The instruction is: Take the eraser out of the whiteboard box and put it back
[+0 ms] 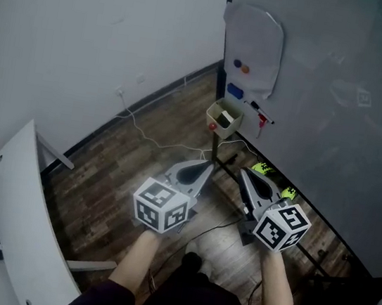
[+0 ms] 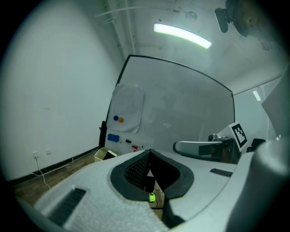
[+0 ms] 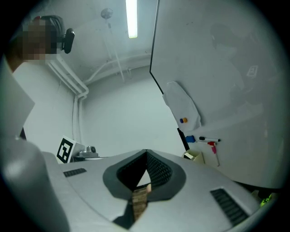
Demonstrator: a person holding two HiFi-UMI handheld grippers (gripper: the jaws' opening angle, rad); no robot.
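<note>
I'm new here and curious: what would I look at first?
The left gripper and right gripper, each carrying a black-and-white patterned cube, point ahead side by side over the wooden floor. Beyond them a big whiteboard stands on the right, with a white sheet, a blue block and a small box near its lower left corner.

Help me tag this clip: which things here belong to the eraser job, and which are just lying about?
Job: beige open box by the grey whiteboard; dark item inside, likely the eraser; left gripper and right gripper, both shut, empty.
Lying about: white sheet; blue round magnet; orange round magnet; blue block; black marker pen; white cable on wooden floor.
</note>
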